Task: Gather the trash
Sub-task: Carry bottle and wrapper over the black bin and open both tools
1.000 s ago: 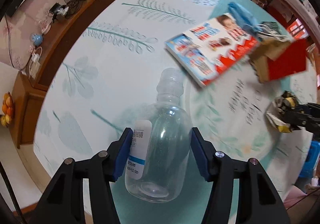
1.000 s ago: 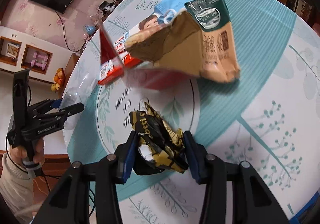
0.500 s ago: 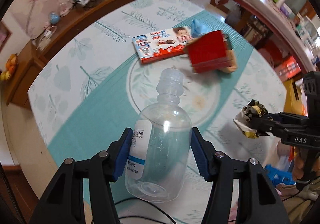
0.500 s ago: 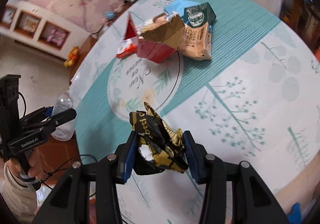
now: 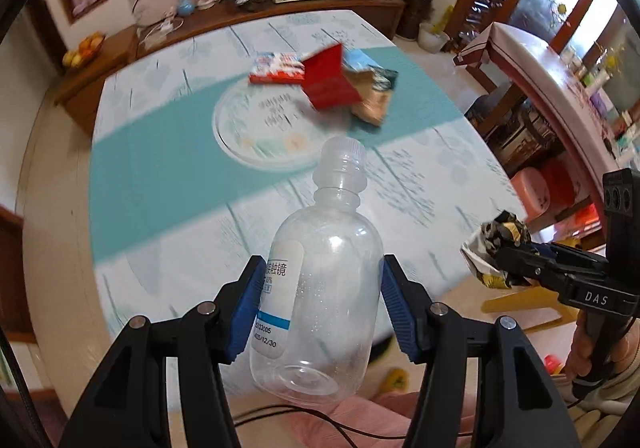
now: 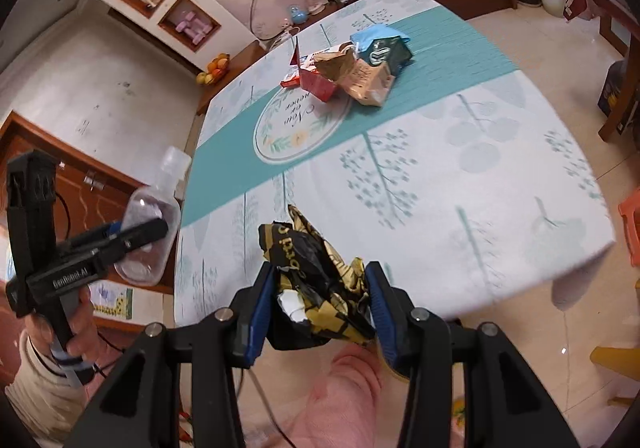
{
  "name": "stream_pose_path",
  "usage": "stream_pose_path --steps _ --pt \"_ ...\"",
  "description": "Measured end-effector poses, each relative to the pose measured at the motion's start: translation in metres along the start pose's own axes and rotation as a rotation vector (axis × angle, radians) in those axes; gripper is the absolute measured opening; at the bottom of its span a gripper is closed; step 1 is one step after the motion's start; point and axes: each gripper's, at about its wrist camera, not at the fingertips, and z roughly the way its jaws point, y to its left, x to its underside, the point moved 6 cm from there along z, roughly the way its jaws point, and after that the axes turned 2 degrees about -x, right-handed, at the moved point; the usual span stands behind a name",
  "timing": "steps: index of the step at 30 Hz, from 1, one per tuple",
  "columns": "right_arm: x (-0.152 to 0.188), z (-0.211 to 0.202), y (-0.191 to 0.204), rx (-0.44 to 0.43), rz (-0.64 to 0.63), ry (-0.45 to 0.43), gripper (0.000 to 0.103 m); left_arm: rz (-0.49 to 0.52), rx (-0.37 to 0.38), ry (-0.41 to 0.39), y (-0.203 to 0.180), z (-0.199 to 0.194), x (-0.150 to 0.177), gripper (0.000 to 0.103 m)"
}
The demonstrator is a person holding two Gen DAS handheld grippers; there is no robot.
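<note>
My left gripper (image 5: 322, 300) is shut on a clear empty plastic bottle (image 5: 320, 288) with a white label, held above the near edge of the table; the same bottle (image 6: 150, 232) shows at the left of the right wrist view. A crumpled black and gold wrapper (image 6: 320, 288) sits squeezed between the blue pads of my right gripper (image 6: 320, 304), also seen as the wrapper (image 5: 496, 252) at the right of the left wrist view. Far back on the table lie a red carton (image 5: 328, 82), a chocolate box (image 5: 276, 68), a brown bag (image 6: 366, 78) and a blue pack (image 6: 378, 36).
The table (image 6: 440, 176) wears a pale leafy cloth with a teal band and a round print. A wooden sideboard (image 5: 280, 6) with cables and a fruit bowl (image 5: 82, 50) runs behind it. An orange stool (image 6: 630, 224) stands at the right, on tiled floor.
Both grippers have pulled back and up from the table centre toward its near edge, each keeping its load. The trash pile now looks smaller and farther.
</note>
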Motion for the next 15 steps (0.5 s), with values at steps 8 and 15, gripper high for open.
stream_pose_path --steps 8,15 --pt "0.061 -0.016 -0.022 -0.004 0.003 0.057 0.045 -0.067 0.065 0.037 -0.06 0.002 0.072 0.056" --pt "0.12 0.008 -0.061 0.008 0.095 0.149 0.045 -0.109 0.097 0.091 -0.096 0.044 0.13 0.056"
